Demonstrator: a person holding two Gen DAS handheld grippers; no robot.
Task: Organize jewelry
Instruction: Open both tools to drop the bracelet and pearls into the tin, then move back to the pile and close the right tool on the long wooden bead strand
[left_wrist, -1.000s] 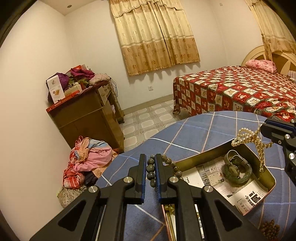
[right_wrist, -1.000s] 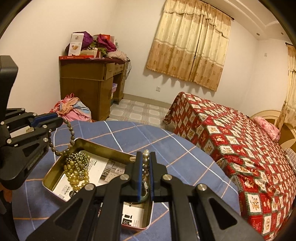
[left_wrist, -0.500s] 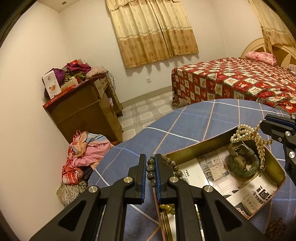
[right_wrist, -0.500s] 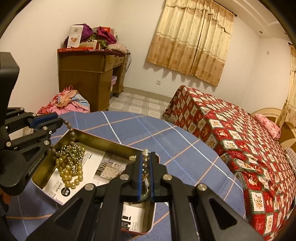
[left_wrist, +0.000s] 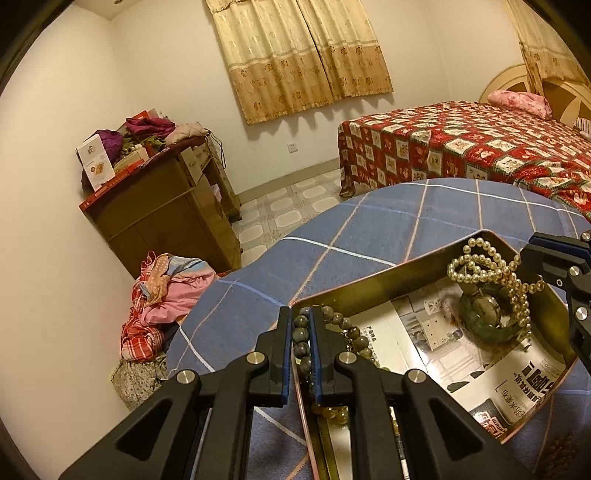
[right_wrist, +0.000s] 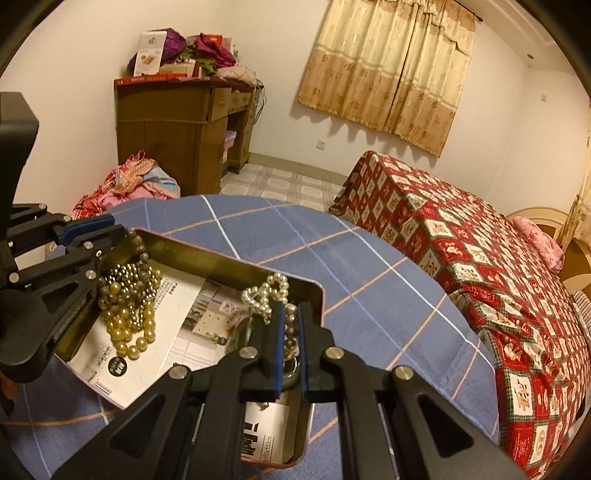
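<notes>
Change since the earlier frames: both strands have sunk toward the tin. The white pearl necklace (left_wrist: 491, 275), earlier hanging above the rim, now drapes onto the contents at the right of the left wrist view; the dark bead strand (left_wrist: 301, 341) has come down to the near rim, its golden beads piling inside.

Item 1. Left gripper (left_wrist: 300, 354): fingers clenched on the dark bead strand, lower centre of its own view. From the right wrist view the strand's lower loops (right_wrist: 127, 314) already rest on the paper lining at the left end of the tin.

Item 2. Right gripper (right_wrist: 289, 341): fingers clenched on the white pearl necklace, lower centre of its view, the pearls bunched just above the fingertips.

Item 3. Tin (left_wrist: 373, 284): open, brass-coloured, lined with printed paper, lying on the blue checked tabletop (left_wrist: 388, 221). A green bangle with a watch (left_wrist: 484, 314) lies under the pearls (the pearls will likely land on top of it).

Reading for the task: both pieces look nearly laid down; letting go is probably the next step.

Obstructions: the tin's rim beneath the left fingers could catch the strand. Small brown beads (left_wrist: 561, 448) lie outside the tin, lower right.

Surroundings: red patterned bed (right_wrist: 480, 258), wooden cabinet (right_wrist: 177, 129) with clutter, clothes heap (left_wrist: 166, 291) on the floor, curtains.
</notes>
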